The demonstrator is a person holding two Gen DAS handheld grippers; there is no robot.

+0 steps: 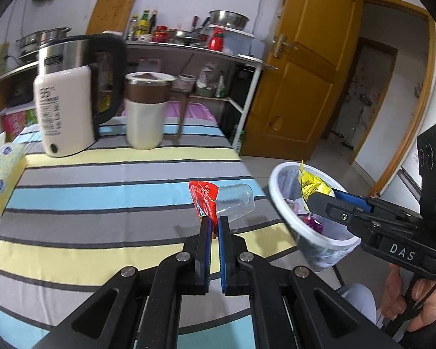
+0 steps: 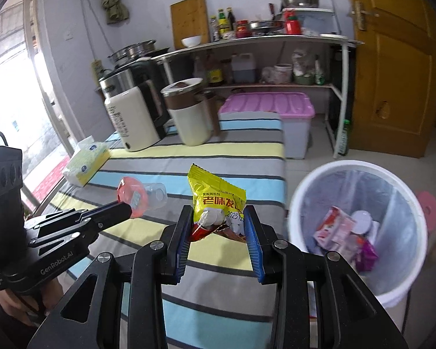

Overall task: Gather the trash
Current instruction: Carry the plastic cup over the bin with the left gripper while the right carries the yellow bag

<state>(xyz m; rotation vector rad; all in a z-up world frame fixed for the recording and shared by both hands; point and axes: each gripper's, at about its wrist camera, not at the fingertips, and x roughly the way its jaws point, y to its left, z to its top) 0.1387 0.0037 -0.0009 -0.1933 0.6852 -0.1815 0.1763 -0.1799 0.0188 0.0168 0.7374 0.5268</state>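
Observation:
My left gripper is shut on the red peel-off lid of a clear plastic cup and holds it above the striped table; it also shows in the right wrist view. My right gripper is shut on a yellow snack packet and holds it above the table's right side, next to the white trash bin. In the left wrist view the packet hangs at the bin's rim. The bin holds several wrappers.
A kettle, a beige-and-brown canister and a tissue box stand on the striped tablecloth. A pink-lidded storage box and a kitchen shelf are behind. A yellow door is at the right.

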